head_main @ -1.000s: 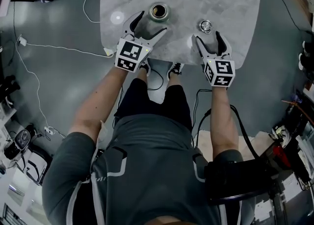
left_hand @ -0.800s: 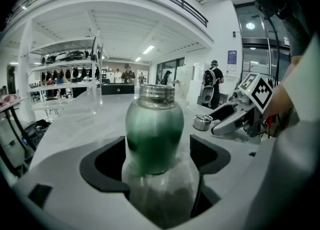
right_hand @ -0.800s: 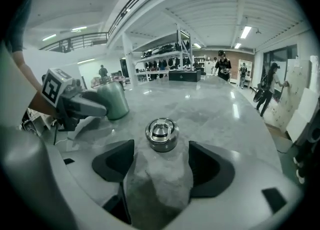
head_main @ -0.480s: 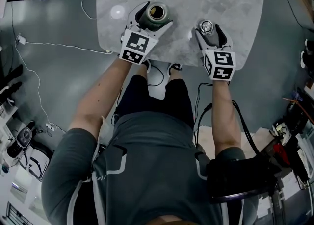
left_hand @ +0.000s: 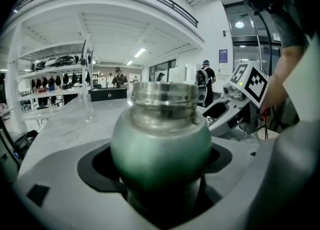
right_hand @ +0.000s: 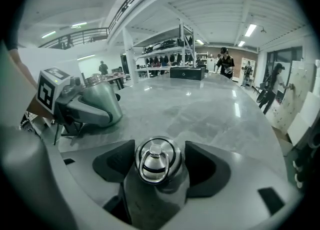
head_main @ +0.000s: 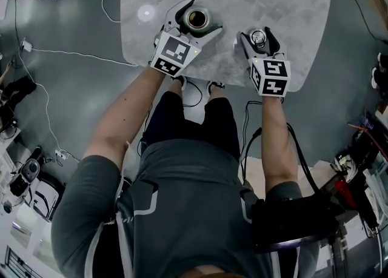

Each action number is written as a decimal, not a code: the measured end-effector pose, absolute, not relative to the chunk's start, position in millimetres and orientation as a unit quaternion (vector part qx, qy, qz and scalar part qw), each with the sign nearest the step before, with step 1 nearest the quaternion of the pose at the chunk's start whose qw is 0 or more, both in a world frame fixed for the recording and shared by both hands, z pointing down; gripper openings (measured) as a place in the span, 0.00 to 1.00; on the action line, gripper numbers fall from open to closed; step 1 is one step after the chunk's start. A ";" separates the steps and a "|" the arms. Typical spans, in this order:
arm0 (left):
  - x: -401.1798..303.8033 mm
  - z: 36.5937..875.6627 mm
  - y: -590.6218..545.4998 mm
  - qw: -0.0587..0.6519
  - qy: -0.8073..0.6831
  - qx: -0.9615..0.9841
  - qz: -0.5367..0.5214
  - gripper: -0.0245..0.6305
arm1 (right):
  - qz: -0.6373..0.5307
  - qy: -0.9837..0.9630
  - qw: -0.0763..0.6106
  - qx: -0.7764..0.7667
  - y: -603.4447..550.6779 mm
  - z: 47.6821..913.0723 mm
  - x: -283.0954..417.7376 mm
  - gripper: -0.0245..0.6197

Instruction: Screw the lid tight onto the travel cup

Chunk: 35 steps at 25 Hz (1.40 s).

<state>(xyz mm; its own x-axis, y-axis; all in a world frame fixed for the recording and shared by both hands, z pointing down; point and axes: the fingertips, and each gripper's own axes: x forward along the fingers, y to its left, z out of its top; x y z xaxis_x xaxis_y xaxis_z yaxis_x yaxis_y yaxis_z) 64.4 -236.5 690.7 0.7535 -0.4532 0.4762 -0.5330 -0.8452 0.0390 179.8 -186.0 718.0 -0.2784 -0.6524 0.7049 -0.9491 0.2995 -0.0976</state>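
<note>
Travel cup (left_hand: pixel 160 144): stood open-mouthed on table (head_main: pixel 285 4).
Left gripper (head_main: pixel 197 18): jaws had just opened wider, cup between them, ungripped.
Right gripper (head_main: pixel 257 36): jaws stood apart around lid (right_hand: pixel 156 161).

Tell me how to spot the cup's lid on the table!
Look at the grey marble table. Near its front edge, right of the open green travel cup, the lid sits between the right claw's tips. It is small, round, shiny metal with a ring on top, far smaller than the cup.
</note>
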 end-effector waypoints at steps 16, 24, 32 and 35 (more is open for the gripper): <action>62.0 685.0 -248.6 0.091 -0.245 0.946 0.189 0.68 | 0.248 -0.759 0.293 0.527 -193.6 722.1 166.8 0.54; 56.4 685.0 -252.3 0.088 -0.248 0.946 0.191 0.65 | 0.233 -0.759 0.302 0.527 -194.4 722.4 163.3 0.48; 72.5 683.6 -247.3 0.102 -0.251 0.943 0.191 0.65 | 0.249 -0.756 0.300 0.526 -187.7 728.2 190.7 0.47; 51.4 659.0 -242.4 0.108 -0.252 0.944 0.185 0.65 | 0.260 -0.757 0.296 0.521 -190.6 720.0 179.6 0.47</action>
<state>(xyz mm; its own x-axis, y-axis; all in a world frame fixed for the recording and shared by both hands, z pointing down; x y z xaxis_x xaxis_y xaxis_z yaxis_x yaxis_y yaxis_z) 51.4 -242.4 659.0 0.8039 -0.4363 0.4042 -0.5166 -0.8491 0.1108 179.6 -190.6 720.0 -0.2817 -0.6356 0.7188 -0.9431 0.3215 -0.0852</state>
